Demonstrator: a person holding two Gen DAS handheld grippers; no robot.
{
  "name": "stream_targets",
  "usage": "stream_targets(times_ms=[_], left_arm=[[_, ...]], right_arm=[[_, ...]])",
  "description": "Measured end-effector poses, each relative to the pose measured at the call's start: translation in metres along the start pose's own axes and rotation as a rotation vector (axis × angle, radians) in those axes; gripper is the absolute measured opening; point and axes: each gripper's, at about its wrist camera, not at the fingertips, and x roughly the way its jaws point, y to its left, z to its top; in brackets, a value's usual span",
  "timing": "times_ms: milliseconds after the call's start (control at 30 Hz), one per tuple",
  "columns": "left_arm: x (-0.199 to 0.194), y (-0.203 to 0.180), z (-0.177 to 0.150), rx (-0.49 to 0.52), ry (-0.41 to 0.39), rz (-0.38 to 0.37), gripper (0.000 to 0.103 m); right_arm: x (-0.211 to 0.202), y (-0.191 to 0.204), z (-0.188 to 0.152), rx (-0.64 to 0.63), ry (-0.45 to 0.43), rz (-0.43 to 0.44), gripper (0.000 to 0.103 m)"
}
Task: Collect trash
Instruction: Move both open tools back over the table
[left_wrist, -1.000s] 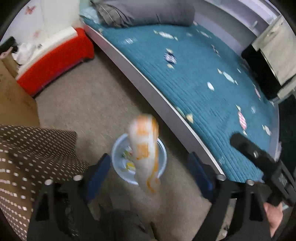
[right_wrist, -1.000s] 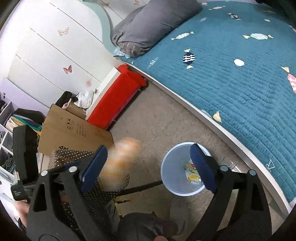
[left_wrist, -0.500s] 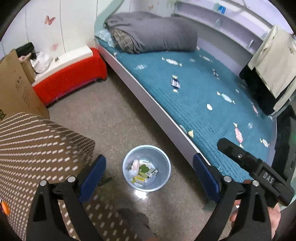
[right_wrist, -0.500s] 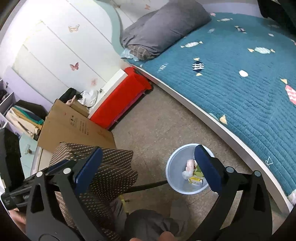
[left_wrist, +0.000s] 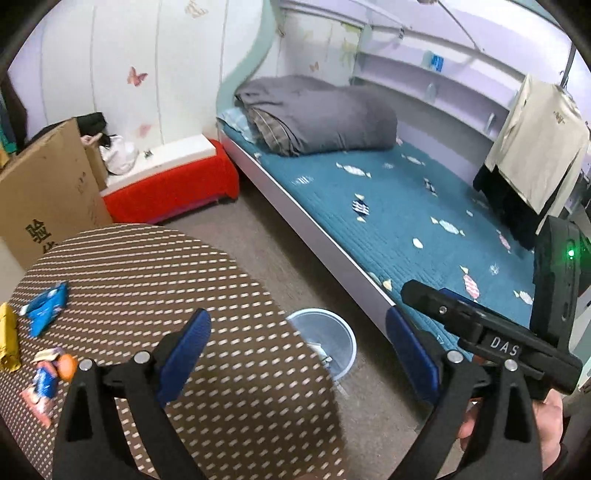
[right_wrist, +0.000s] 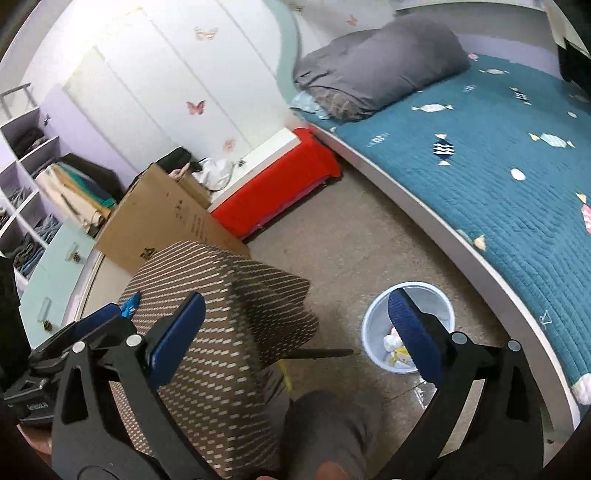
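The left gripper (left_wrist: 295, 350) hangs spread and empty above the round dotted table (left_wrist: 155, 280), where a blue wrapper (left_wrist: 46, 308), a yellow packet (left_wrist: 7, 341) and an orange-and-blue wrapper (left_wrist: 48, 376) lie near the far-left edge. The right gripper (right_wrist: 295, 336), jaws likewise wide and holding nothing, faces the floor beside the pale blue wastebasket (right_wrist: 373, 325), already holding scraps. The next pick likely calls for a low, flat approach and a firm pinch on thin film. A bed with a teal quilt (left_wrist: 406, 221), cardboard box (left_wrist: 44, 188) and red bench (left_wrist: 173, 192) ring the room.
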Motion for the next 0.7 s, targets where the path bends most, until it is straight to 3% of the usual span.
stream_targets(times_ms=[433,700], left_arm=[[-0.072,0.082,-0.040,-0.099,-0.100,0.104,0.093],[-0.088,0.168,-0.078,-0.242,-0.118,0.194,0.093]], right_arm=[[0.013,0.102,-0.020,-0.213,0.065,0.070,0.097],[0.041,0.146,-0.043,-0.296,0.134,0.086,0.097]])
